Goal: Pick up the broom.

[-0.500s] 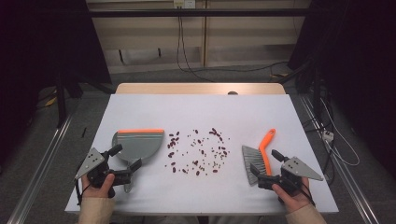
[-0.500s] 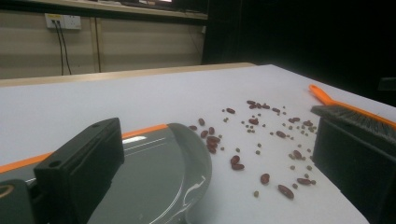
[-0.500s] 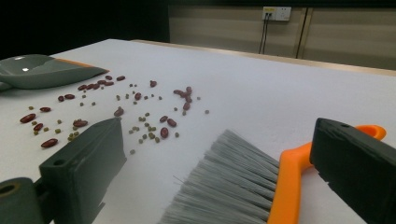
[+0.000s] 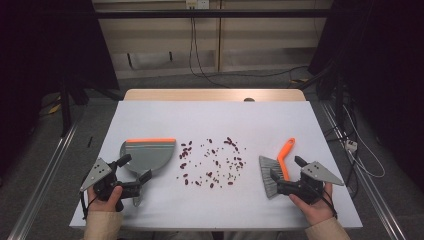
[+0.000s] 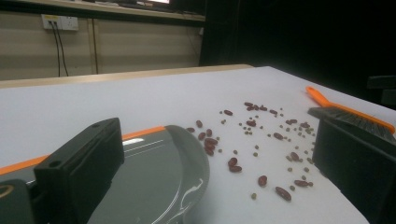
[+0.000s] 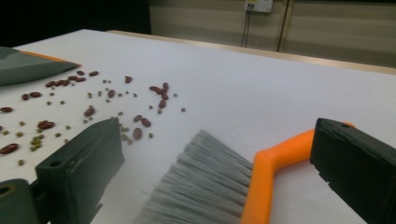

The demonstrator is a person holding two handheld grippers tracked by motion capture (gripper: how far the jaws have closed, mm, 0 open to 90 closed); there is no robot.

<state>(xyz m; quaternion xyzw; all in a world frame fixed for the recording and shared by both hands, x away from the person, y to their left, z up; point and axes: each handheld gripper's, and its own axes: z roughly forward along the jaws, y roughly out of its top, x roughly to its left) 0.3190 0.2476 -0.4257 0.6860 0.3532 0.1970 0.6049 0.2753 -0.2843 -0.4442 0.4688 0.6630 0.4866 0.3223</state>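
A grey dustpan (image 4: 150, 154) with an orange front lip lies on the white table (image 4: 210, 120) at the left. My left gripper (image 4: 135, 168) is open, its jaws standing on either side of the pan's rear end without touching it. In the left gripper view the dustpan (image 5: 154, 182) lies between the wide-apart jaws. Scattered red beans and small green ones (image 4: 212, 162) cover the table's middle. At the right lies a brush (image 4: 284, 159) with an orange handle and grey bristles. My right gripper (image 4: 287, 170) is open around it. The right gripper view has the brush (image 6: 266, 172) between the jaws, untouched.
The table's far half is bare white surface with a wooden back edge (image 4: 215, 95). Metal rails (image 4: 45, 175) run along the floor on both sides, and cables (image 4: 350, 145) lie at the right. A person's hands hold both grippers near the front edge.
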